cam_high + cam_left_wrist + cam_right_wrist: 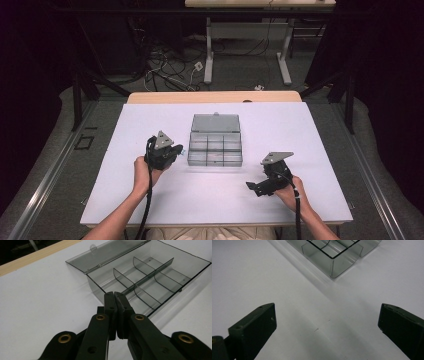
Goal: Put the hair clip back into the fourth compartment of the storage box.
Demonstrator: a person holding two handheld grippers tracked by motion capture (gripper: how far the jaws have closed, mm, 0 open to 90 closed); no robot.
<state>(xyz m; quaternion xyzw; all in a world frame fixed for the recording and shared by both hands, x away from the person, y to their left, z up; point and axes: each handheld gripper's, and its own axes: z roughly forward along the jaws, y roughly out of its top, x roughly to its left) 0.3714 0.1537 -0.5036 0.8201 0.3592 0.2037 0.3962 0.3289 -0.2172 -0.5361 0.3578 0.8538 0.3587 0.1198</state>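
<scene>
Meanwhile, a clear compartment box (215,147) sits lid-open mid-table on the white board (130,200). Clenched with nothing between its jaws, the left gripper (179,150) noses up to the box's left edge; the right gripper (255,188) rests well apart, jaws spread wide.

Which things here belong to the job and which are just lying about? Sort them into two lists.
Job:
- box, clear, lid open
- left gripper, shut beside the box
- right gripper, open

Lying about:
- cables on the floor
- far table beyond the white table
</scene>
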